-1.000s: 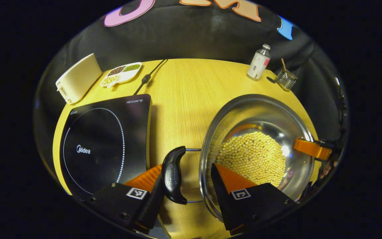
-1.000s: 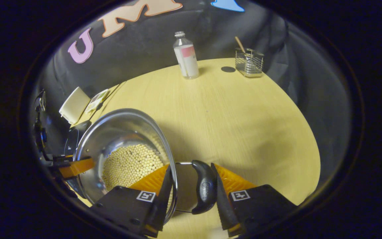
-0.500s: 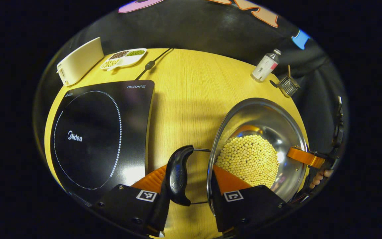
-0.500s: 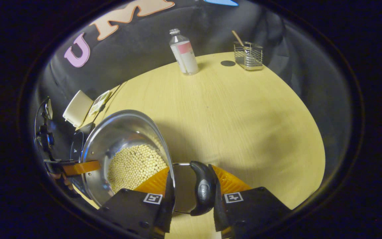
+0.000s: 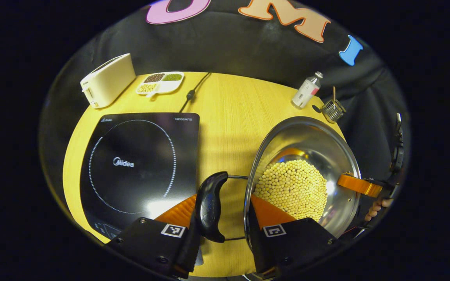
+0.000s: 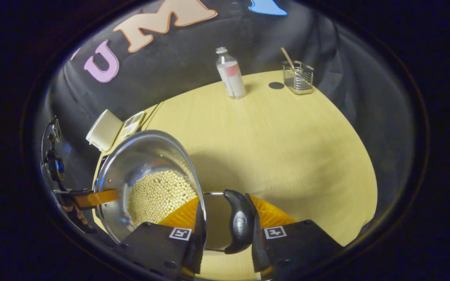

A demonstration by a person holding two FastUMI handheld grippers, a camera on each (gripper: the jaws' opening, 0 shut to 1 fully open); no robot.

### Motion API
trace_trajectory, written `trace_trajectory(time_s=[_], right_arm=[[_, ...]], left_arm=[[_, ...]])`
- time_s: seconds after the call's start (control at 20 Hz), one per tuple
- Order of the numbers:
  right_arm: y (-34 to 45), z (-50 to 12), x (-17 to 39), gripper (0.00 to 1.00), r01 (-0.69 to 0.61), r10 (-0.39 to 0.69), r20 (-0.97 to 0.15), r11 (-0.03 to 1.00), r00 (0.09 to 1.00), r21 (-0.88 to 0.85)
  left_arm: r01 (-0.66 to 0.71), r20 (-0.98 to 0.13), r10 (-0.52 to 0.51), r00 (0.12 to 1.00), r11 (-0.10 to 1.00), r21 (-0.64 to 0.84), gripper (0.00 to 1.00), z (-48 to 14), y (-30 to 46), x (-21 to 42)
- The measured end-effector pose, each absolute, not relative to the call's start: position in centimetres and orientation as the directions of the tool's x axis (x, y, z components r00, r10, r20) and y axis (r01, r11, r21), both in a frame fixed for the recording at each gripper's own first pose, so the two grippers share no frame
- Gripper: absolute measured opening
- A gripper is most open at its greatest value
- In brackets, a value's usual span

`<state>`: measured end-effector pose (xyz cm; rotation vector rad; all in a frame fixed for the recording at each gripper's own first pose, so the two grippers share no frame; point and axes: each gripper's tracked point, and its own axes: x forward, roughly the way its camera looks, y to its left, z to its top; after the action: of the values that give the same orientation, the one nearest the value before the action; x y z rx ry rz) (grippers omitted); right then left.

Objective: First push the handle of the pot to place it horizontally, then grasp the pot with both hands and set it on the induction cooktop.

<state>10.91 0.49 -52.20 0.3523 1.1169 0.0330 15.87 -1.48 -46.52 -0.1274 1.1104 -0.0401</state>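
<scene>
A steel pot (image 5: 326, 140) holding yellow beans (image 5: 291, 189) hangs right of the black induction cooktop (image 5: 139, 164), casting a shadow on the table. My left gripper (image 5: 223, 207) is shut across the pot's near black handle (image 5: 209, 207) and rim, one finger inside the wall. The right gripper's finger (image 5: 358, 185) hooks the far rim, a hand (image 5: 377, 207) behind it. In the right gripper view, my right gripper (image 6: 225, 214) is shut on the other black handle (image 6: 240, 222) and the pot (image 6: 143, 160) wall. The left gripper's finger (image 6: 96, 197) shows across the bowl.
On the round wooden table (image 5: 229, 105), a white toaster (image 5: 108, 80), a divided dish of beans (image 5: 160, 82) and the cooktop's cord (image 5: 193, 91) lie behind the cooktop. A bottle (image 6: 231, 74) and a wire basket (image 6: 298, 76) stand at the far edge.
Both grippers have closed on the pot's handles and rim. Both views have risen and tilted up, so the cooktop and table look farther below, with the pot carried along.
</scene>
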Motion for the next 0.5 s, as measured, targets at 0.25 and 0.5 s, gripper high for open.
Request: trace_trajectory(time_s=[0.25,0.5], right_arm=[[4.3,-50.3,11.5,0.47,0.118,0.243,-0.855,0.937,0.458,0.330],[8.9,-49.3,12.1,0.52,0.073,0.266,-0.853,0.940,0.449,0.332]], left_arm=[[-0.059,-0.877,-0.061,0.477,0.993,-0.101,0.58,-43.8,2.1,15.2],[-0.094,-0.875,-0.049,0.481,0.990,-0.107,0.58,-43.0,6.6,14.3]])
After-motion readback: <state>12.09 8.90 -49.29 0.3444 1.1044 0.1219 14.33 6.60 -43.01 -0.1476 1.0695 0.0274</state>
